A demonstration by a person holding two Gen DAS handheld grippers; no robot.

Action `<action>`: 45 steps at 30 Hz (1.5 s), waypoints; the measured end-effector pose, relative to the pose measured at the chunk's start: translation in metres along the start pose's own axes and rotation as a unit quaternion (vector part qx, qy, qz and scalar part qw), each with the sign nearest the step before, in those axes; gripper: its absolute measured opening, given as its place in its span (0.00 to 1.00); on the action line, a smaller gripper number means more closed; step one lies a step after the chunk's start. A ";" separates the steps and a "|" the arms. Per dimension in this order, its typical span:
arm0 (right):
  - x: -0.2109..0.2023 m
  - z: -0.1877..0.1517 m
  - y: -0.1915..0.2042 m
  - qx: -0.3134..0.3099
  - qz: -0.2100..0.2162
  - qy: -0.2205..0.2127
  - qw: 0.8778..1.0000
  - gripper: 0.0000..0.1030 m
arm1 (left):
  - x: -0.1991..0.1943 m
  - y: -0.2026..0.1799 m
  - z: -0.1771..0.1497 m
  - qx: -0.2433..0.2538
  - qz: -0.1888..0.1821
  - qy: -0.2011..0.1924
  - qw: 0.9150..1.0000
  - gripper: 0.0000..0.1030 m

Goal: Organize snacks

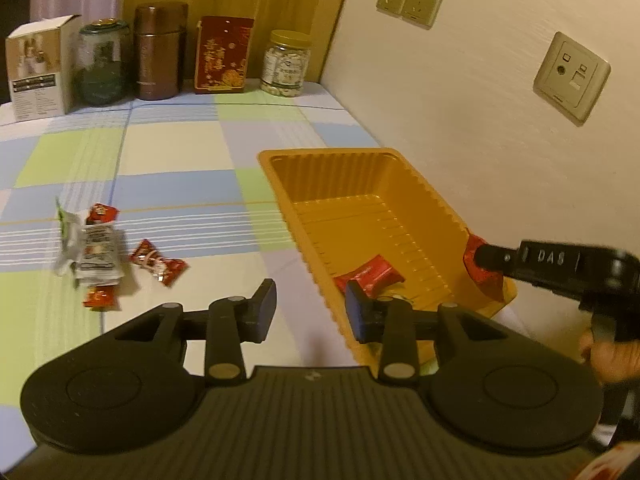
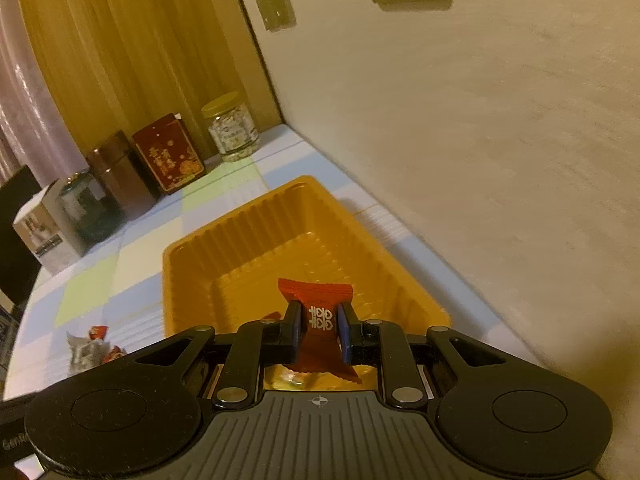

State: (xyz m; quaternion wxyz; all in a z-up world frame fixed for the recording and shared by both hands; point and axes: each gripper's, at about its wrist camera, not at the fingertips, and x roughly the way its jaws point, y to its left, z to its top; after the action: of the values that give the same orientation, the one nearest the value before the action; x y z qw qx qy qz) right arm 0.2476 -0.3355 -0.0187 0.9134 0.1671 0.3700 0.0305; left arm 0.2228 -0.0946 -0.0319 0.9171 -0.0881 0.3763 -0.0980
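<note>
Orange tray (image 1: 420, 196) sits on the checked tablecloth (image 1: 172, 152) with its right long side close along the wall (image 1: 460, 92); little room on that side, wide bare cloth to its left. Tray's far end is well short of the back row, open cloth between. Near end of the tray is hidden behind the gripper bodies.

Left gripper (image 1: 310, 308) has jaws apart, nothing between them; its right finger overlaps the tray's near left rim in view. Right gripper (image 2: 319, 330) is clamped on 1 red wrapped candy (image 2: 320, 320), held over the tray's near end, white characters visible on the wrapper. In the left wrist view that same candy shows at the tray's right rim.

Counts: 1 tray. 1 red candy in tray (image 1: 370, 274), lying on the ribbed floor near the front. Something yellowish also lies under the right gripper, too hidden to name. Loose snack pile (image 1: 94, 248) on the cloth well left of the tray: about 3 red candies plus 1 or 2 silver-white packets, blurred, exact count unclear.

Back row against the wooden panel, 5 things: white box (image 1: 38, 68), green glass jar (image 1: 104, 64), brown canister (image 1: 160, 52), red tin (image 1: 224, 56), yellow-lid jar (image 1: 286, 64). 3 wall socket plates (image 1: 572, 76).
</note>
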 end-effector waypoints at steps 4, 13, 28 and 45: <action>0.007 0.003 0.003 -0.004 0.016 0.001 1.000 0.39 | -0.003 0.008 -0.003 -0.004 0.006 0.000 1.000 0.33; -0.015 -0.007 -0.001 0.019 0.009 0.000 1.000 0.59 | -0.024 0.025 -0.012 -0.012 0.019 -0.003 1.000 0.39; -0.075 -0.050 0.048 -0.030 -0.006 0.008 0.999 0.59 | -0.086 0.047 -0.032 -0.008 0.039 -0.016 0.999 0.50; -0.099 -0.091 0.106 -0.083 0.026 0.012 0.996 0.59 | -0.139 0.099 -0.069 -0.019 0.081 -0.026 0.996 0.54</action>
State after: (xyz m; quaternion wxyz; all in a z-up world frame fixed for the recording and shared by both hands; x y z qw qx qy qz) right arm 0.1207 -0.2280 0.0206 0.9187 0.0998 0.3722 0.0871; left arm 0.0878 0.0294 -0.0099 0.9297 -0.0777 0.3597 -0.0136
